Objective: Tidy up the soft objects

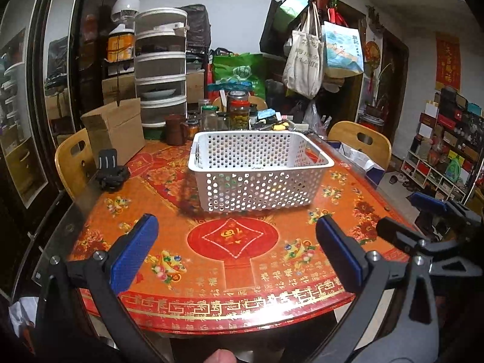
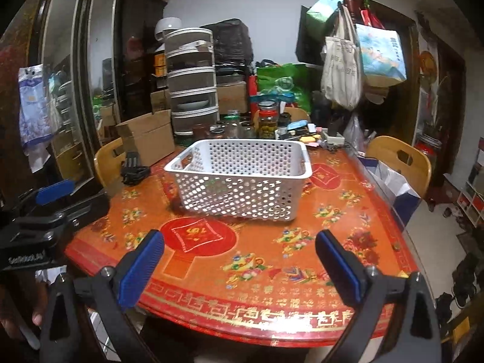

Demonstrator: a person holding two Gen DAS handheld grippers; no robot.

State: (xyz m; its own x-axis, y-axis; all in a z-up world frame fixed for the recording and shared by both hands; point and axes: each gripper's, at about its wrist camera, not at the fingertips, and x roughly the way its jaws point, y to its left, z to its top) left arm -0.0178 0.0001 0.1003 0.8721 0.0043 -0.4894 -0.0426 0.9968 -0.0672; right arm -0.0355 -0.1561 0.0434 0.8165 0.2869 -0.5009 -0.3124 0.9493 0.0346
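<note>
A white perforated plastic basket (image 1: 257, 172) stands on the red and orange table (image 1: 236, 260); it also shows in the right wrist view (image 2: 242, 178). Small colored shapes show through its holes, too hidden to identify. My left gripper (image 1: 236, 254) is open and empty, hovering over the table's near edge, short of the basket. My right gripper (image 2: 239, 266) is open and empty, also short of the basket. The right gripper shows at the right edge of the left wrist view (image 1: 429, 211), and the left gripper at the left edge of the right wrist view (image 2: 54, 193).
A cardboard box (image 1: 115, 133), a brown pitcher (image 1: 175, 130), glass jars (image 1: 239, 115) and a tiered food cover (image 1: 160, 69) crowd the table's far side. A black strap mount (image 1: 110, 172) lies at the left. Wooden chairs (image 1: 363, 142) flank the table. A coat rack with bags (image 1: 314, 45) stands behind.
</note>
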